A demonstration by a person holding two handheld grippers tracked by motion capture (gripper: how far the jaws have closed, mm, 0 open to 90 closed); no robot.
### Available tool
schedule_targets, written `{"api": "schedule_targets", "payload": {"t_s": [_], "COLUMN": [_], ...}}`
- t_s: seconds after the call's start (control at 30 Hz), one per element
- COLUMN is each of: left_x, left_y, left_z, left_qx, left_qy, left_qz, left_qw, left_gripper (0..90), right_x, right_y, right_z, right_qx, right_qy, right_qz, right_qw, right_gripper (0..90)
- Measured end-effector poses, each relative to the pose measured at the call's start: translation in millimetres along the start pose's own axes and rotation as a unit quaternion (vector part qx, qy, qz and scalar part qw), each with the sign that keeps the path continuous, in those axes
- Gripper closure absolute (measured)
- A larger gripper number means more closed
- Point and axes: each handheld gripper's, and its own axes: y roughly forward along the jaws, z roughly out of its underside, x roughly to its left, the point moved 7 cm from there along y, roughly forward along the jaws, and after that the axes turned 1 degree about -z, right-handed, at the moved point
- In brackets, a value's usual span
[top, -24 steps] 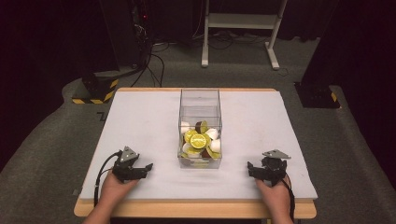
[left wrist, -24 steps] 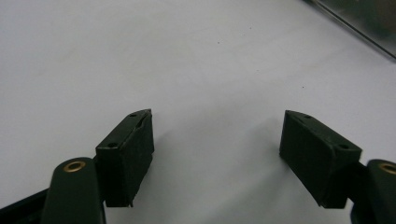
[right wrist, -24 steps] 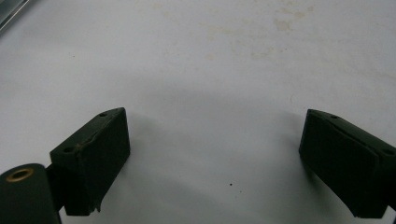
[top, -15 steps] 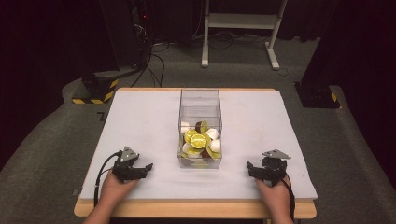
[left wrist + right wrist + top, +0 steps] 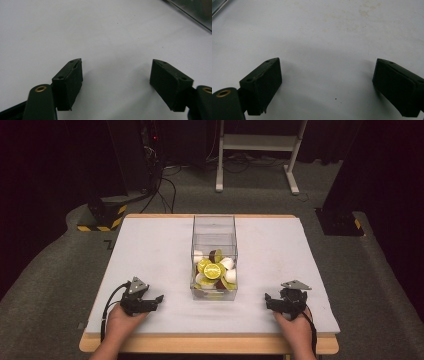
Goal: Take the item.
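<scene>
White table covering (image 5: 150,250) lies under our left gripper (image 5: 156,300) and right gripper (image 5: 268,300), which rest near the table's front edge on either side of the clear box (image 5: 214,227). Both jaws stand wide with nothing between them. Inside the box we see yellow-green and white capsules (image 5: 213,270); any writing is too small to read. Our left gripper view catches the box's edge (image 5: 192,12).
</scene>
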Motion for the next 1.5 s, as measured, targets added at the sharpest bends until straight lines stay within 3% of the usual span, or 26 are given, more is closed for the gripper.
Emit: {"api": "schedule_targets", "payload": {"t_s": [0.17,0.2,0.43,0.5,0.53,0.67,0.77,0.97,1.17,1.33,1.37,1.5], "left_x": [-0.1,0.5,-0.9,0.1,-2.5,-5.6,-5.6,-8.3,-9.5,-14.5,-13.6,-17.8], "left_y": [0.3,-0.2,1.7,-0.5,-2.6,-6.9,-9.7,-15.6,-20.4,-23.1,-24.6,-26.4], "left_z": [0.1,0.9,1.0,0.6,-2.8,-6.4,-7.7,-14.8,-16.9,-21.1,-20.6,-23.5], "left_qx": [-0.001,0.006,0.008,0.013,-0.002,-0.015,-0.015,-0.033,-0.035,-0.050,-0.044,-0.056], "left_qy": [0.002,0.010,0.001,0.010,-0.001,0.003,0.011,-0.007,0.009,0.000,0.013,0.003], "left_qz": [-0.003,0.001,-0.003,0.000,0.009,0.020,0.025,0.038,0.044,0.053,0.053,0.058], "left_qw": [1.0000,0.9999,1.0000,0.9999,1.0000,0.9997,0.9995,0.9987,0.9984,0.9973,0.9976,0.9967], "left_gripper": [26.0,24.5,14.7,14.6,14.6,14.5,14.5,14.6,14.7,14.7,14.7,14.7], "right_x": [0.0,0.0,0.1,0.1,0.0,0.1,0.0,0.0,0.0,0.0,0.0,0.0], "right_y": [0.1,0.1,0.0,0.1,0.1,0.0,0.0,0.0,0.1,0.0,0.0,0.0], "right_z": [0.1,0.1,0.1,0.1,0.1,0.1,0.1,0.1,0.1,0.1,0.1,0.1], "right_qx": [-0.001,-0.001,-0.002,-0.002,-0.002,-0.002,-0.002,-0.002,-0.002,-0.002,-0.002,-0.002], "right_qy": [0.000,0.000,-0.001,-0.001,-0.001,-0.002,-0.003,-0.003,-0.003,-0.003,-0.003,-0.003], "right_qz": [0.001,0.001,0.001,0.001,0.001,0.002,0.002,0.002,0.002,0.002,0.002,0.002], "right_qw": [1.0000,1.0000,1.0000,1.0000,1.0000,1.0000,1.0000,1.0000,1.0000,1.0000,1.0000,1.0000], "right_gripper": [8.5,8.5,8.6,8.6,8.6,8.6,8.6,8.6,8.6,8.6,8.6,8.7]}}
